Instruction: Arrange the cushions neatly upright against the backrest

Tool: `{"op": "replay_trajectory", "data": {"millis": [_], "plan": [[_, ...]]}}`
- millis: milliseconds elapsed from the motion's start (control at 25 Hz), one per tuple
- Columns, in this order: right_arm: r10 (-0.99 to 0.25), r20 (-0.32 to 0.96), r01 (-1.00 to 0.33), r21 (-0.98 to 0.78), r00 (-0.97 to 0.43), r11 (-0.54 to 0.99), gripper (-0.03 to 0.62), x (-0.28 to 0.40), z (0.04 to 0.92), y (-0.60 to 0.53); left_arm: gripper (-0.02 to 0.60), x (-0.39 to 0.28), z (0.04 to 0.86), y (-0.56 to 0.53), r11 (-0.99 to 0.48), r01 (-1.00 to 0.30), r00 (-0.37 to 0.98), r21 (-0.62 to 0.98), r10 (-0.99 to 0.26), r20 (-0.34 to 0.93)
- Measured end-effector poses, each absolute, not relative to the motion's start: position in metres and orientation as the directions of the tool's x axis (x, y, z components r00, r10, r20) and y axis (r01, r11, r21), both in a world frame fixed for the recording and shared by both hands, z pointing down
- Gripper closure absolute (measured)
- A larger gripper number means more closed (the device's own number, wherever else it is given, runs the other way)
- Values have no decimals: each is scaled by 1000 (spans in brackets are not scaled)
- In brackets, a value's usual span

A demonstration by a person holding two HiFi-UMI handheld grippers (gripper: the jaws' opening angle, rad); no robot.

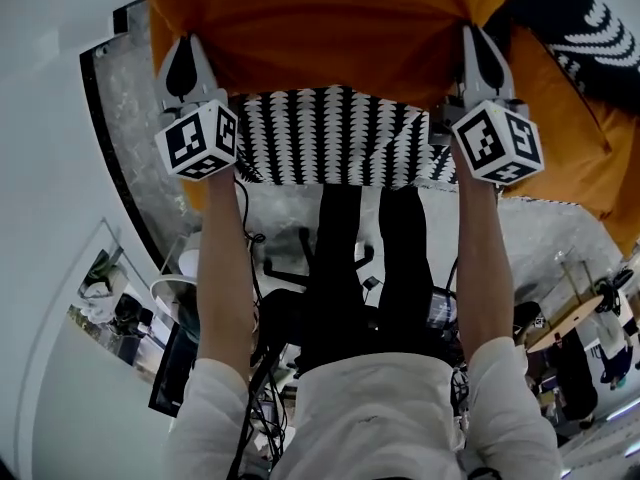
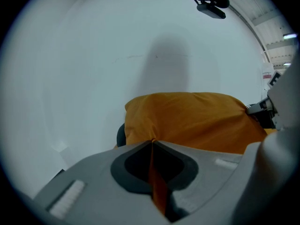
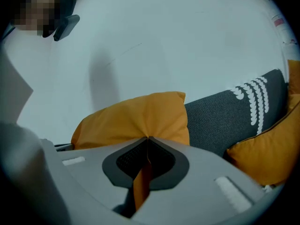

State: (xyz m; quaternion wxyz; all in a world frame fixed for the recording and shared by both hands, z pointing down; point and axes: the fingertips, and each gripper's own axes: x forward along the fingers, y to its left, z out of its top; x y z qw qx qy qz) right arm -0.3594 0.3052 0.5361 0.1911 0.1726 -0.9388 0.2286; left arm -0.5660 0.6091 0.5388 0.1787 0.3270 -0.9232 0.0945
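Orange cushion [image 1: 330,28], in left tongs [image 1: 186,46], right tongs [image 1: 477,36]

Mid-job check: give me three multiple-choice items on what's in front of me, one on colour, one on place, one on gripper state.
1. What colour is the held cushion?
A. blue B. orange C. white
2. In the right gripper view, where is the dark grey cushion?
A. right of the held cushion B. left of it C. between the jaws
3. How do the left gripper and right gripper stand?
A. both open B. one open C. both shut on the held cushion

Answers: B, its fabric is orange in every view; A, it shows past the held cushion's right edge; C, each gripper view shows fabric pinched between closed jaws.
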Motion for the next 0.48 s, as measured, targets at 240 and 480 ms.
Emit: {"op": "replay_trajectory", "data": {"millis": [240,480], "plan": [[-229,497,-435,-350,-837,830,568,-359,566,296,569,-568,570,595,735,-677,-661,-48,-578,478],[-228,540,-447,-318,-810,836,568,-364,584,299,567,-575,599,596,729,-685,-603,19,-580,548]]}}
